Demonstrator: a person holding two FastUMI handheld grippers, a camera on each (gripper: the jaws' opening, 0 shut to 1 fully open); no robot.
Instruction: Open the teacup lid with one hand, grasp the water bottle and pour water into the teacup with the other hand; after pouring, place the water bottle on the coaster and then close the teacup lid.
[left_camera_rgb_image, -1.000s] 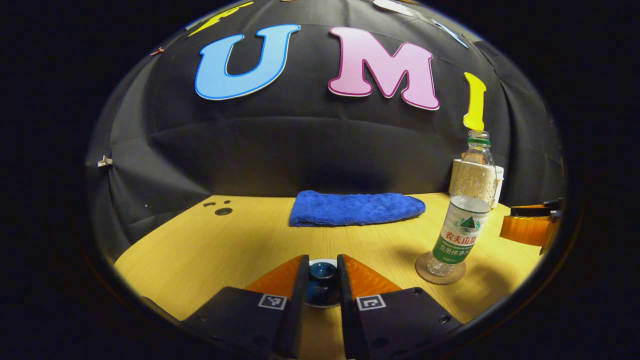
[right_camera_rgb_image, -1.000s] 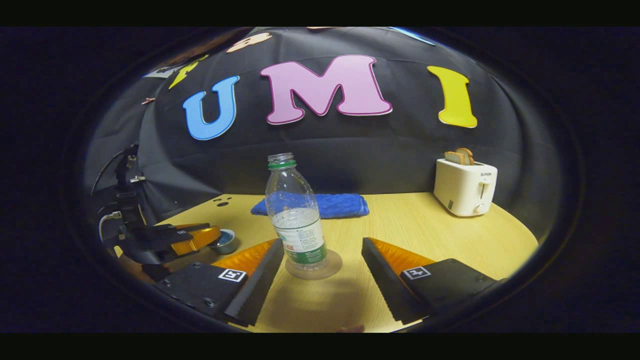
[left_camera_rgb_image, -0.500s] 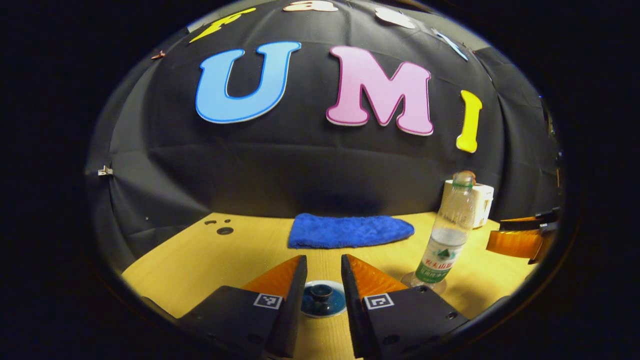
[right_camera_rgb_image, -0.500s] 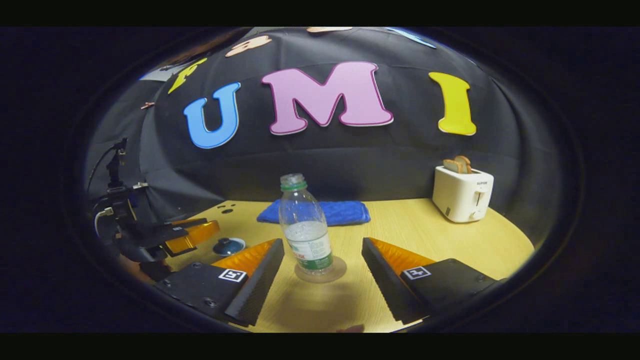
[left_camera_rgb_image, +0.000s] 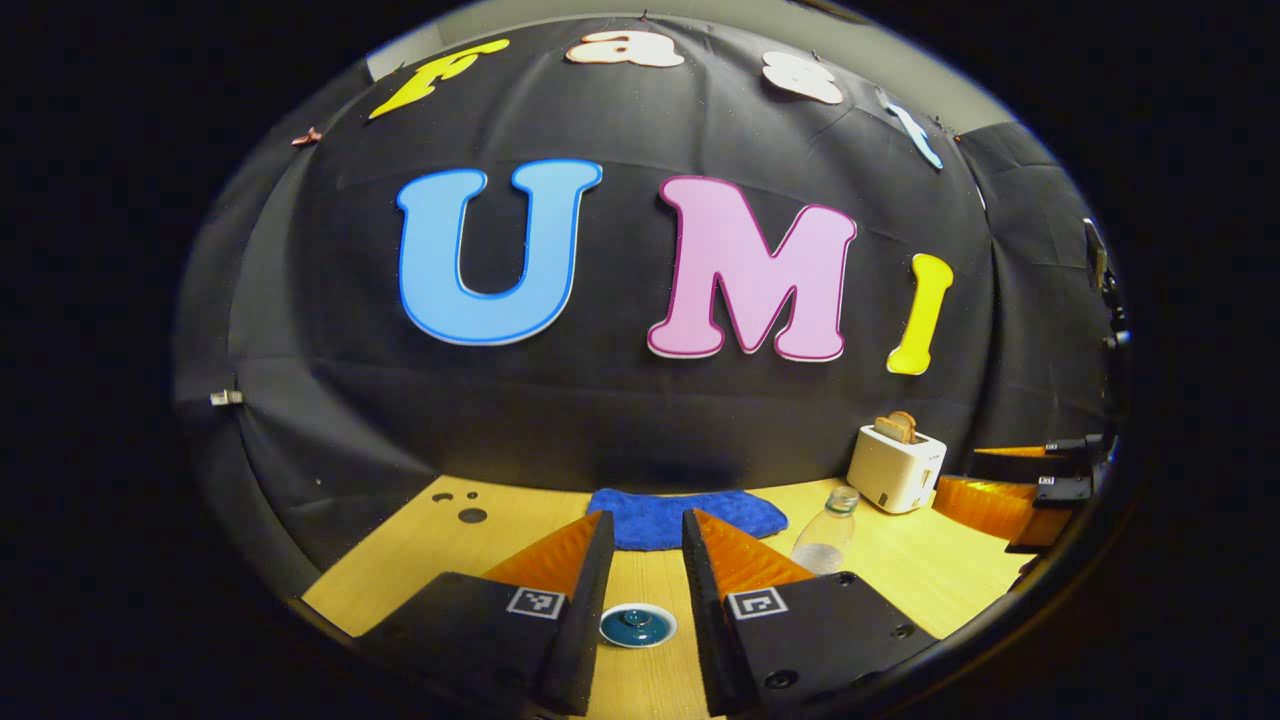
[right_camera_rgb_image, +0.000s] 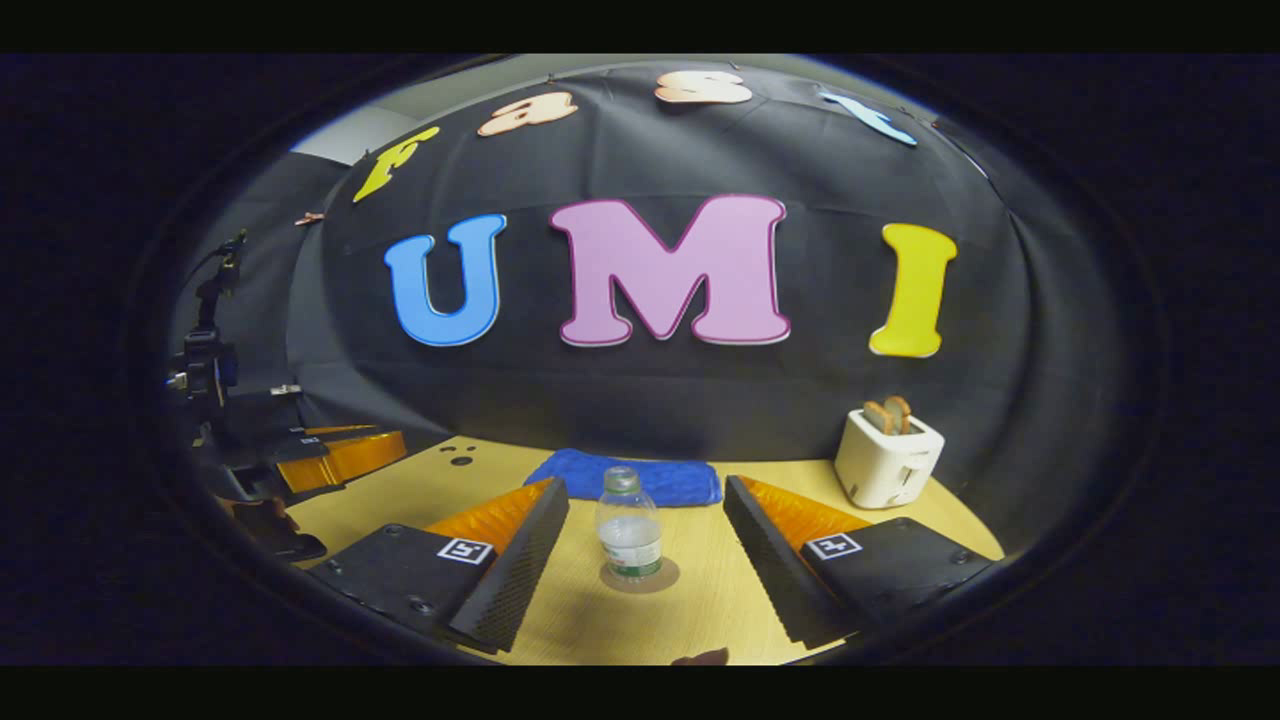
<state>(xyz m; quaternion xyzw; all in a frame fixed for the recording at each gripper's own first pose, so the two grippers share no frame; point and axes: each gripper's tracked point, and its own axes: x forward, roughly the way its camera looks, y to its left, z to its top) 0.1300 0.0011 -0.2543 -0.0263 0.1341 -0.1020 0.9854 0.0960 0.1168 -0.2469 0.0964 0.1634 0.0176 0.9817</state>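
A teal teacup with its knobbed lid (left_camera_rgb_image: 638, 625) on stands on the wooden table, far below and between my left gripper's fingers. The left gripper (left_camera_rgb_image: 645, 520) is narrowly open and holds nothing. The clear water bottle (right_camera_rgb_image: 628, 535), uncapped and partly filled, stands upright on a round coaster (right_camera_rgb_image: 655, 578). My right gripper (right_camera_rgb_image: 645, 484) hangs well back from it, wide open, with the bottle framed between its fingers. The bottle (left_camera_rgb_image: 825, 530) also appears at the right of the left gripper view, with the right gripper (left_camera_rgb_image: 1030, 480) beyond it. The left gripper (right_camera_rgb_image: 335, 455) appears at the left of the right gripper view.
A folded blue cloth (left_camera_rgb_image: 685, 515) lies at the back of the table (left_camera_rgb_image: 420, 560) against the booth wall. A white toaster (right_camera_rgb_image: 885, 460) with toast in it stands at the back right. Small dark holes (left_camera_rgb_image: 470, 515) mark the table's far left.
Both grippers have risen and drawn back from the table. The left gripper's fingers, earlier down around the lid's knob, are now high above it; the lid stays on the cup.
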